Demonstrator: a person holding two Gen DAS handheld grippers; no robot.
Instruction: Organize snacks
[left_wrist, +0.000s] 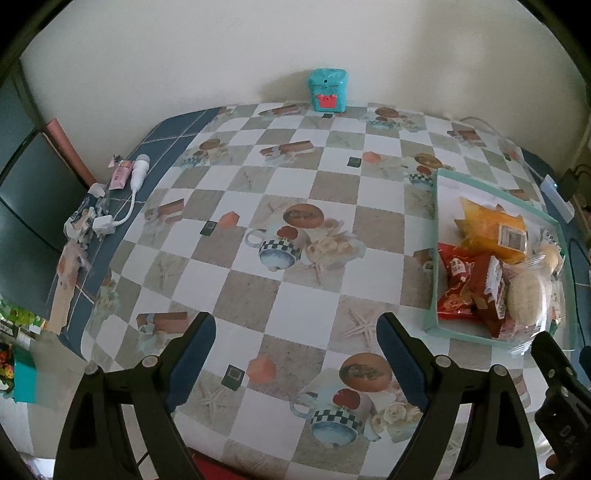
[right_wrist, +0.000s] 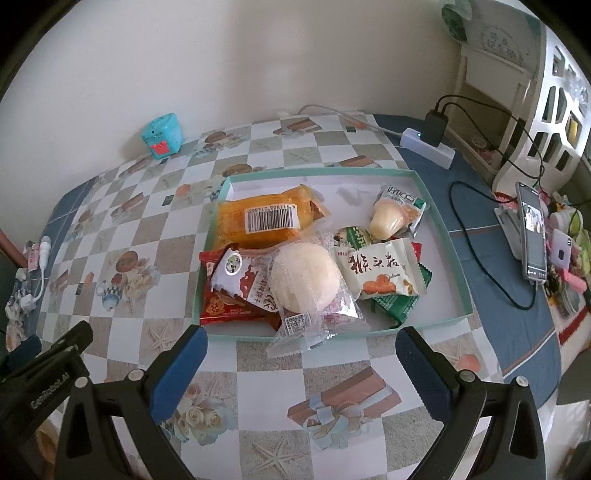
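Both grippers: I see left gripper (left_wrist: 297, 354) and right gripper (right_wrist: 301, 363) spread, pinching nothing.
Tray (right_wrist: 448, 230): frame centre, snacks (right_wrist: 306, 282) piled inside.

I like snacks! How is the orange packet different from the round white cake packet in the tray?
The orange packet is long, opaque and has a barcode label; the round white cake packet is see-through, showing a round cake. The orange one lies wholly inside the tray; the cake's wrapper pokes over the front rim. Both are sealed.
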